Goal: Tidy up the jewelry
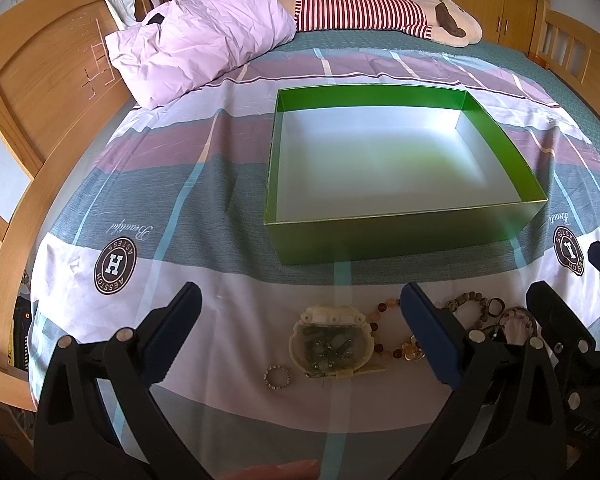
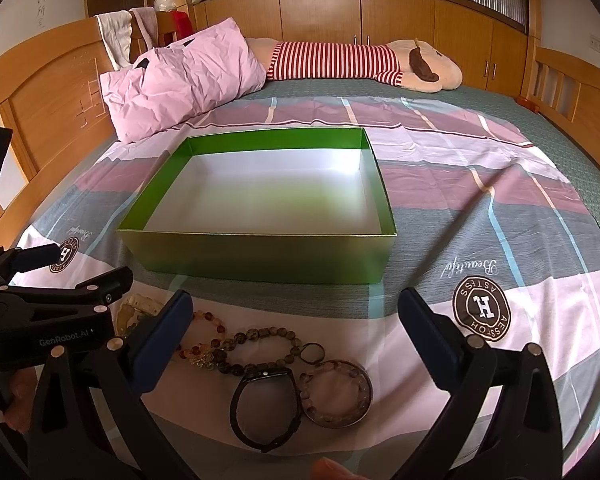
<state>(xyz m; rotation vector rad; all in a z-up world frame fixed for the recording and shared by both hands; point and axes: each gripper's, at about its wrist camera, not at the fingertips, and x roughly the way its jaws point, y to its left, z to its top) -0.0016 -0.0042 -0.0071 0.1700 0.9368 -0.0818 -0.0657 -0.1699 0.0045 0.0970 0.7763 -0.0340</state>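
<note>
Covering most of both views, the bed (image 1: 220, 184) carries a patchwork sheet with round logo badges, and the green box (image 2: 260, 256) sits open near its middle, its white floor bare. Nothing has gone in, so the sorting appears to be at its very start.

Between the box and the near edge of the bed lies the jewelry in a loose row. Largest is a cream shell-shaped case (image 1: 330, 346) with small pieces visible through its clear lid, and a small beaded ring (image 1: 277, 377) lies just beside it. Further along come an amber bead bracelet (image 2: 204, 350), a dark stone bead strand (image 2: 260, 340), a black wristband (image 2: 266, 410) and a pale bead bracelet (image 2: 336, 394) resting in a round rim; several of these touch or overlap.

The left gripper (image 1: 300, 320) hovers over the shell case with its jaws spread and holding nothing. The right gripper (image 2: 296, 320) hangs above the bracelets, likewise spread and empty.

The next move probably calls for lowering one gripper onto a single piece, closing on it without dragging its neighbours, then carrying it over the box's near wall.
</note>
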